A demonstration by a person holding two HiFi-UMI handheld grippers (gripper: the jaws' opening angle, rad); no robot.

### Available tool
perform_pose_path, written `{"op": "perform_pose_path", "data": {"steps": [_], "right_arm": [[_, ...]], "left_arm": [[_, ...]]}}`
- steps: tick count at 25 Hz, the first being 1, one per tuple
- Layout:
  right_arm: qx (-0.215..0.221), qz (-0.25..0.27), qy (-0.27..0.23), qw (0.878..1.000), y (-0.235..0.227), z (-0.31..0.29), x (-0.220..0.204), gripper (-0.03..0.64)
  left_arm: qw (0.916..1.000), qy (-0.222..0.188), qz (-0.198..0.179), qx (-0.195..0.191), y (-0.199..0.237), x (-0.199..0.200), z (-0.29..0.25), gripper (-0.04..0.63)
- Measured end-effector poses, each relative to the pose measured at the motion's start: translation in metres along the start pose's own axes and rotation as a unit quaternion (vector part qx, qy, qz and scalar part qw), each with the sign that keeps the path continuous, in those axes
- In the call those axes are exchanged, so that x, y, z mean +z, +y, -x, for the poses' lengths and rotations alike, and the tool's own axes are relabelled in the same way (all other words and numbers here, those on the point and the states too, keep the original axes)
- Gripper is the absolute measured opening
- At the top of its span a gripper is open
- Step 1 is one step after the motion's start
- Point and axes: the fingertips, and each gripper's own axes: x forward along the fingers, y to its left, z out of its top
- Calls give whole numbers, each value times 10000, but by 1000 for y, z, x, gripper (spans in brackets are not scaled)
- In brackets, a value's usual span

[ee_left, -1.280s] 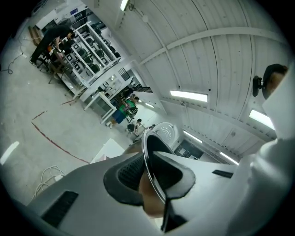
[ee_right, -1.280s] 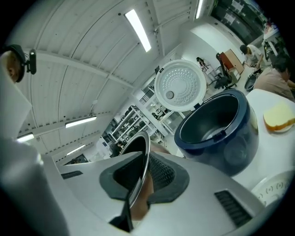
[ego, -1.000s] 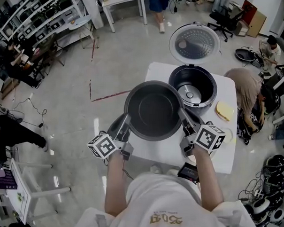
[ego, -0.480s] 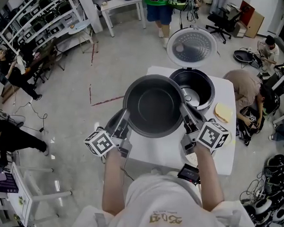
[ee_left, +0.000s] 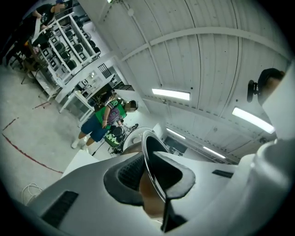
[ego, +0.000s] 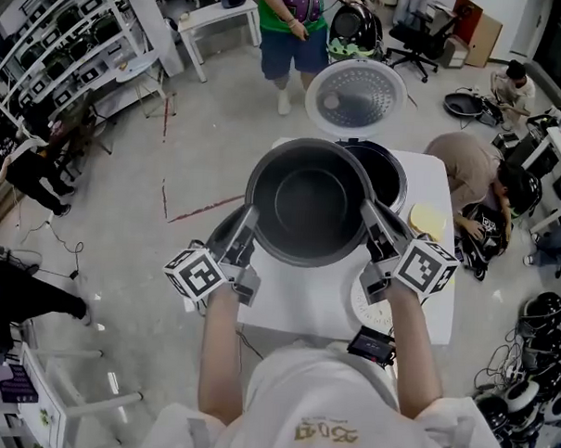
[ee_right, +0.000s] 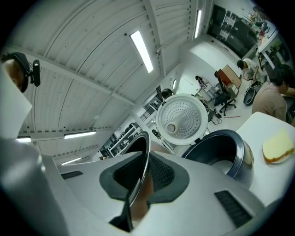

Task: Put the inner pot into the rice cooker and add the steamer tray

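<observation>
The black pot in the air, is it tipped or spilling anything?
Nothing stands out. The inner pot looks level and empty, with the left gripper and right gripper clamped on opposite sides of its rim, near the open rice cooker.

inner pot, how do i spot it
Find the white table with the open rice cooker on it. The inner pot is the dark round bowl held up just in front, the only thing with the left gripper and right gripper on its rim.

Left claw point(ego: 248, 231) and right claw point(ego: 370, 222) grip, seemingly level.
</observation>
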Motion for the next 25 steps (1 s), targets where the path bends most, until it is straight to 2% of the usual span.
{"op": "perform_pose_path", "data": {"steps": [6, 25], "right_arm": [[-166, 2, -225, 9996, -18, 5, 26, 51], [-562, -257, -577, 9964, -85, -5, 70, 52]], "left_arm": [[9996, 104, 9, -270, -8, 0, -36, 69], [9968, 479, 198, -613, 3, -8, -134, 69]]}}
